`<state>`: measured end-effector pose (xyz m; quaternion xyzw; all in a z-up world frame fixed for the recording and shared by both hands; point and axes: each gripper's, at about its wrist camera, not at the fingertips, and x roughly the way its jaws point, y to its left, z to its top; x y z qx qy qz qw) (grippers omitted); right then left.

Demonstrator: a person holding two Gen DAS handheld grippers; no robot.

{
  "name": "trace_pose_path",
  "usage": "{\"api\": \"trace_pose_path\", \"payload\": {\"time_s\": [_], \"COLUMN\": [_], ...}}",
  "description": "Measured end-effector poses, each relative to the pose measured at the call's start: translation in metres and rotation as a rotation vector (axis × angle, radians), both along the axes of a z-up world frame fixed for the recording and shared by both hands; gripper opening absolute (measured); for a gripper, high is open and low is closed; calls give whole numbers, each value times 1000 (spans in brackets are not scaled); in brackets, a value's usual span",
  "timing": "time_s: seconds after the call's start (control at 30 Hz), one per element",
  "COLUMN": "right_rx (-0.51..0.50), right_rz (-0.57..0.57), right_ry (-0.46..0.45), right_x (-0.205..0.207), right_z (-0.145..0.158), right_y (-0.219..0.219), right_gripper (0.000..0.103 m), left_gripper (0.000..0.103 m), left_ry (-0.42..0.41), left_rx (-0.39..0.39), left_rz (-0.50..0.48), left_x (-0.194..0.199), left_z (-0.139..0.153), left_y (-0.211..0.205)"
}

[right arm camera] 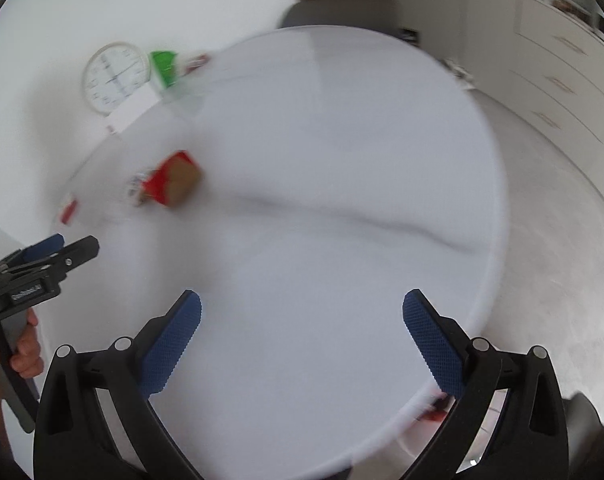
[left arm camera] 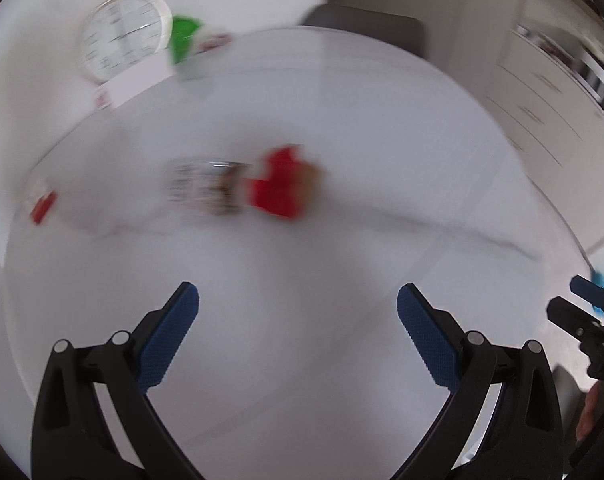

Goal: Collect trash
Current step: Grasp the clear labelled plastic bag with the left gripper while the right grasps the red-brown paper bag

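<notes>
A red and brown carton (left arm camera: pixel 286 182) lies on the round white table (left arm camera: pixel 341 120), next to a clear bottle with a printed label (left arm camera: pixel 206 188); both are blurred. The carton also shows in the right wrist view (right arm camera: pixel 174 184). A small red and white scrap (left arm camera: pixel 42 202) lies at the table's left edge. My left gripper (left arm camera: pixel 298 300) is open and empty, short of the carton. My right gripper (right arm camera: pixel 302 308) is open and empty over the table's near side, with the carton far to its left.
A white round clock (left arm camera: pixel 122 36) leans at the back left beside a green item (left arm camera: pixel 184 36) and a white box (left arm camera: pixel 138 84). A dark chair (left arm camera: pixel 365 28) stands behind the table. White cabinets (right arm camera: pixel 561 80) stand at the right. The table has a dark vein (right arm camera: pixel 341 216).
</notes>
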<state>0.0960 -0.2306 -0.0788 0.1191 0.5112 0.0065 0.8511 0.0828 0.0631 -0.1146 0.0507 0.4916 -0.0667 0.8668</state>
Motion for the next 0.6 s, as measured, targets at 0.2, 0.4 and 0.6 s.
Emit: {"api": "trace_pose_path", "payload": {"time_s": [0.2, 0.4, 0.6], "right_rx": [20, 24, 41], "right_rz": [87, 94, 22], "right_ry": [7, 38, 64], "right_x": [80, 122, 148], "right_z": [-8, -27, -44], "right_y": [71, 119, 133], "right_gripper": [100, 100, 100], "left_gripper": [95, 95, 95], "left_ry": [17, 108, 189], "left_rx": [0, -27, -104], "left_rz": [81, 126, 138], "left_x": [70, 146, 187], "left_z": [-21, -65, -97], "left_y": [64, 92, 92]}}
